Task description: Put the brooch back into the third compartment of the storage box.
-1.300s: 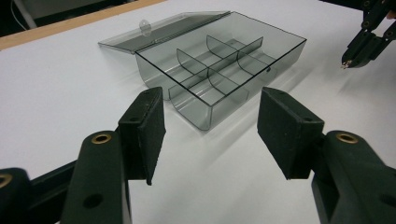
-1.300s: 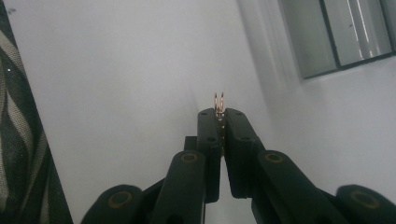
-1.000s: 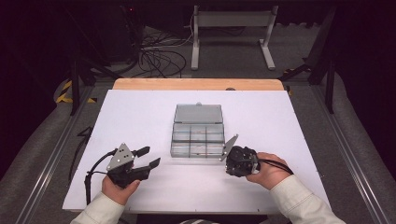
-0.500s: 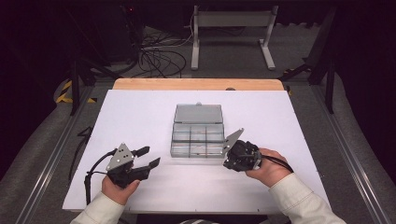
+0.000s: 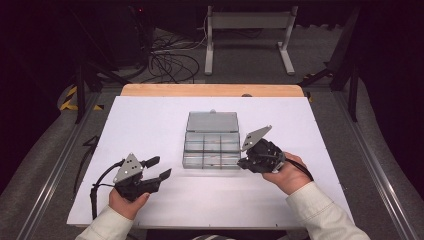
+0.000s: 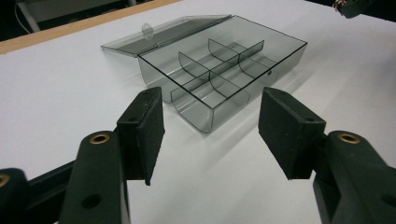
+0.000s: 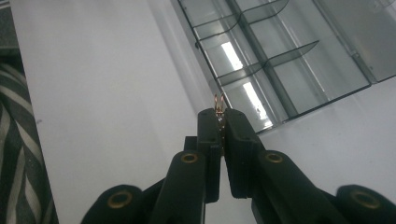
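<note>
A clear grey compartment box (image 5: 211,148) sits mid-table with its lid (image 5: 212,121) folded back flat; its compartments look empty. My right gripper (image 5: 242,162) hovers by the box's front right corner, shut on a small copper-coloured metal piece (image 7: 218,103) that pokes out past the tips. In the right gripper view the gripper (image 7: 219,117) points at the box (image 7: 261,56) from above. My left gripper (image 5: 159,168) rests at the front left, open with nothing between its jaws. In the left gripper view it (image 6: 210,135) faces the box (image 6: 219,70).
The white table top (image 5: 150,120) has a wooden strip (image 5: 210,90) along its far edge. Cables and a metal stand (image 5: 250,30) lie on the floor beyond. Striped cloth (image 7: 18,154) shows past the near table edge.
My right gripper has lifted a little and edged toward the box's front right corner, still holding the small metal piece. The left gripper and the box have not moved.
</note>
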`<state>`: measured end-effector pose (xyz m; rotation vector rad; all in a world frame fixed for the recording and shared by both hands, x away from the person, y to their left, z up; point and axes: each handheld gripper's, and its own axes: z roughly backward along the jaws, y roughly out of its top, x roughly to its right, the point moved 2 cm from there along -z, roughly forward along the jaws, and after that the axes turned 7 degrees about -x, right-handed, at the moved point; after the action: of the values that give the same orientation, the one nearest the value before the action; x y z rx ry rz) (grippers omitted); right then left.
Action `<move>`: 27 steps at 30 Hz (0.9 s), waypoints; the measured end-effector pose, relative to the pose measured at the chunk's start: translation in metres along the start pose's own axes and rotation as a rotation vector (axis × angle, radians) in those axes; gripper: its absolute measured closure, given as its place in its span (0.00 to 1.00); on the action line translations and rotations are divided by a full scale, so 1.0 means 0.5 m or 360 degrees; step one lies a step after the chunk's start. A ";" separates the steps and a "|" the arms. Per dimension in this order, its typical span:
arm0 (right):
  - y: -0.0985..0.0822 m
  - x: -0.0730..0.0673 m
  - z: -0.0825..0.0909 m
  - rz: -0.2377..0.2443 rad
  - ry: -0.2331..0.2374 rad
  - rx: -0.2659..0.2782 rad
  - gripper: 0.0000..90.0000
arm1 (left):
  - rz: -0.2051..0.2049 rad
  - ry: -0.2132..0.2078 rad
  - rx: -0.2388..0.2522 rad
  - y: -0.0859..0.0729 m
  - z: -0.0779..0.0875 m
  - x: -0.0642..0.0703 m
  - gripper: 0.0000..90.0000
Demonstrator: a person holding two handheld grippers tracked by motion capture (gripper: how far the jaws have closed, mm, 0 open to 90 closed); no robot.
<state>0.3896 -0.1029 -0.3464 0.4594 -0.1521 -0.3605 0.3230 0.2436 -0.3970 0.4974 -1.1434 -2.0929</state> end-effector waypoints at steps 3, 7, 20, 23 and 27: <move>0.004 0.008 0.005 -0.0027 -0.0008 0.0042 0.95 | -0.0005 0.0004 -0.0003 0.000 0.000 -0.001 0.46; 0.012 0.021 0.011 -0.0068 -0.0019 0.0084 0.95 | 0.0002 -0.0003 -0.0003 0.000 -0.001 0.001 0.45; 0.042 0.062 0.011 -0.0210 -0.0051 0.0193 0.95 | -0.0007 0.0003 -0.0003 0.000 0.000 -0.001 0.46; 0.049 0.069 0.004 -0.0252 -0.0049 0.0216 0.95 | -0.0011 0.0006 -0.0004 0.000 0.000 -0.001 0.46; 0.055 0.079 -0.005 -0.0285 -0.0054 0.0238 0.95 | -0.0007 0.0001 -0.0007 -0.001 -0.001 -0.001 0.46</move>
<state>0.4349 -0.0939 -0.3335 0.6170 -0.1723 -0.5352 0.3234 0.2438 -0.3974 0.4987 -1.1380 -2.0986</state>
